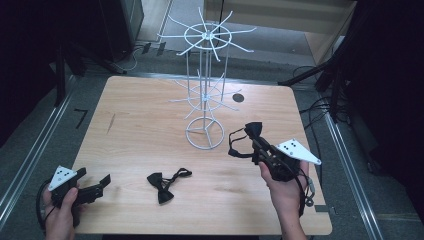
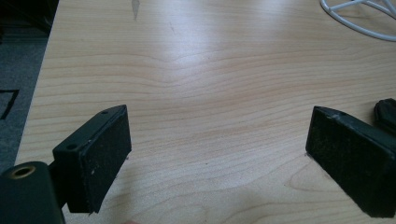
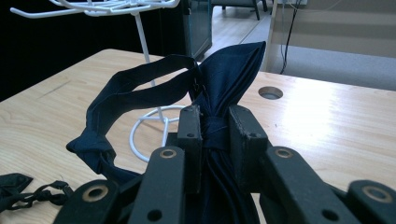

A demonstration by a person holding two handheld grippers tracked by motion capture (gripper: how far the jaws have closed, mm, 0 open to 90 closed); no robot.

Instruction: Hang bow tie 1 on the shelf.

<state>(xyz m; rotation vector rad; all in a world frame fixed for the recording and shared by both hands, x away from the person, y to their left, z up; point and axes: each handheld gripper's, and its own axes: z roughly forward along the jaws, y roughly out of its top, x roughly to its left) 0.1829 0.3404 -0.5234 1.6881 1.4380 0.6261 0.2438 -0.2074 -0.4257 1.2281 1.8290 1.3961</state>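
1. At the far left of the high view, the left gripper (image 1: 95, 186) rests low at the near left corner of the wooden table (image 1: 140, 125). Its jaws stand wide apart with only bare wood between them, as the left gripper view (image 2: 217, 158) confirms.
2. Just to its right, a black bow tie (image 1: 161, 187) lies flat on the table with its strap curled beside it, well apart from both grippers.
3. Behind it, mid-table, stands one white wire rack (image 1: 205, 85) with a round base, a central pole and two tiers of spoke hooks. Every hook is bare, and nothing stands between the rack and either gripper.
4. A small round hole (image 1: 238, 98) sits in the tabletop just right of the rack.
5. At the right, the right gripper (image 1: 256, 142) is clamped on the knot of a navy bow tie (image 3: 224, 79), held above the table with its strap looping leftward.
6. Count: two bow ties, one rack, two grippers. No brand, label or writing is legible.
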